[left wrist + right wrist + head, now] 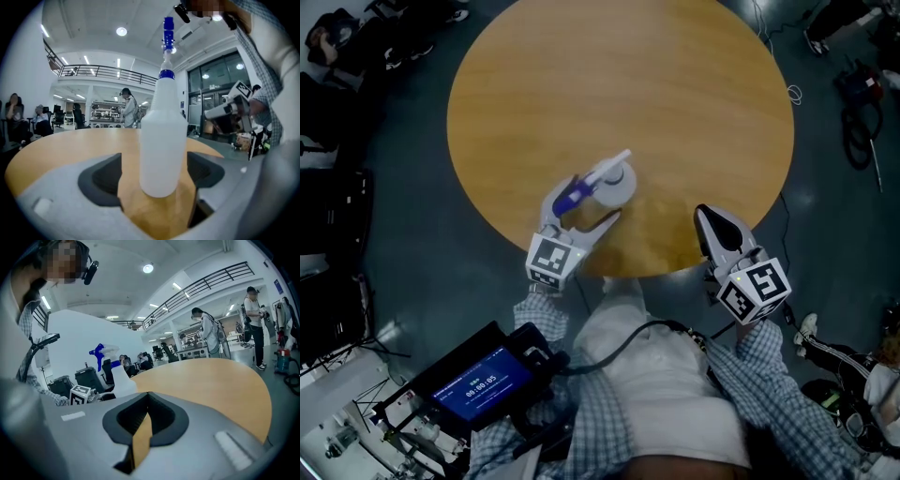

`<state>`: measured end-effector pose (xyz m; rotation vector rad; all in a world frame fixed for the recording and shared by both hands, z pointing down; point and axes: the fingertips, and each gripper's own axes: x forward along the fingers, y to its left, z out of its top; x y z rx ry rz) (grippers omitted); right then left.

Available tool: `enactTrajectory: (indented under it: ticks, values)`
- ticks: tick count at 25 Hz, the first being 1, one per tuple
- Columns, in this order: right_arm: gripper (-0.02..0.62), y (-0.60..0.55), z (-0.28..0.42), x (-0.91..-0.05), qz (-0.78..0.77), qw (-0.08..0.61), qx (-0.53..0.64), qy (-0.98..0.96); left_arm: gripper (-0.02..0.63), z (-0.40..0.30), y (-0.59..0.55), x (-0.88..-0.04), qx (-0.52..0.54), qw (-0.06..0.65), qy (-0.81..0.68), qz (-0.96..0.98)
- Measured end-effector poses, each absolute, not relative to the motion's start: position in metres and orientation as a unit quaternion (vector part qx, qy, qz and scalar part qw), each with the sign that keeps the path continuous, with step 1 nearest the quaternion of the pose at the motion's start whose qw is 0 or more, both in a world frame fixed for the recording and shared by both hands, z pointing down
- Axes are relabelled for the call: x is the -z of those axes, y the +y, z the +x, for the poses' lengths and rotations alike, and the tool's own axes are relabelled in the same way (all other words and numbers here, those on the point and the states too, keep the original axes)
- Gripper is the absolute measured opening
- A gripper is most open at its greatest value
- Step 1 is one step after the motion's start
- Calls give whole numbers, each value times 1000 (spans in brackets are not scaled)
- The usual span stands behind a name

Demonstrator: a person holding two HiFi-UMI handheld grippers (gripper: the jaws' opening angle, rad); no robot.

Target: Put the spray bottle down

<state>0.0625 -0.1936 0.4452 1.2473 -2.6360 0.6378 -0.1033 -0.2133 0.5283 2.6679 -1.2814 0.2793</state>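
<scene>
The white spray bottle [612, 181] with a blue trigger head stands upright on the round wooden table [675, 84], near its front edge. My left gripper [587, 208] is open, one jaw on each side of the bottle's base. The left gripper view shows a gap between the bottle [162, 136] and each dark pad [107, 179], and the bottle's bottom rests on the wood. My right gripper [706, 221] is shut on nothing at the table's front right edge. In the right gripper view that gripper [147, 397] has its jaws closed to a thin slit, with the bottle [118, 379] off to the left.
A dark device with a lit screen [480, 381] hangs at my lower left. Cables and gear [861, 103] lie on the floor right of the table. Seated people [16, 119] and chairs are beyond the table's far side.
</scene>
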Motion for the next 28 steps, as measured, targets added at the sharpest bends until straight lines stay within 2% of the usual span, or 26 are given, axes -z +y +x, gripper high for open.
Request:
enactTrajectory:
  ticks: [5, 10, 13, 17, 20, 28]
  values:
    - [2, -174, 53, -415, 410, 68, -197, -888, 430, -126, -200, -508, -95, 82, -450, 884]
    - [3, -172, 50, -411, 410, 61, -189, -890, 394, -136, -193, -500, -91, 87, -468, 875]
    - [2, -178, 52, -410, 412, 57, -186, -890, 301, -139, -194, -494, -85, 78, -478, 871]
    - [2, -188, 53, -411, 415, 49, -184, -890, 113, -139, -198, -481, -84, 79, -489, 864]
    - [2, -196, 53, -412, 416, 43, -184, -890, 13, -138, -201, -478, -93, 66, -494, 862]
    - [2, -193, 44, -413, 403, 34, -175, -898, 2, -132, -179, -461, -73, 35, -488, 869]
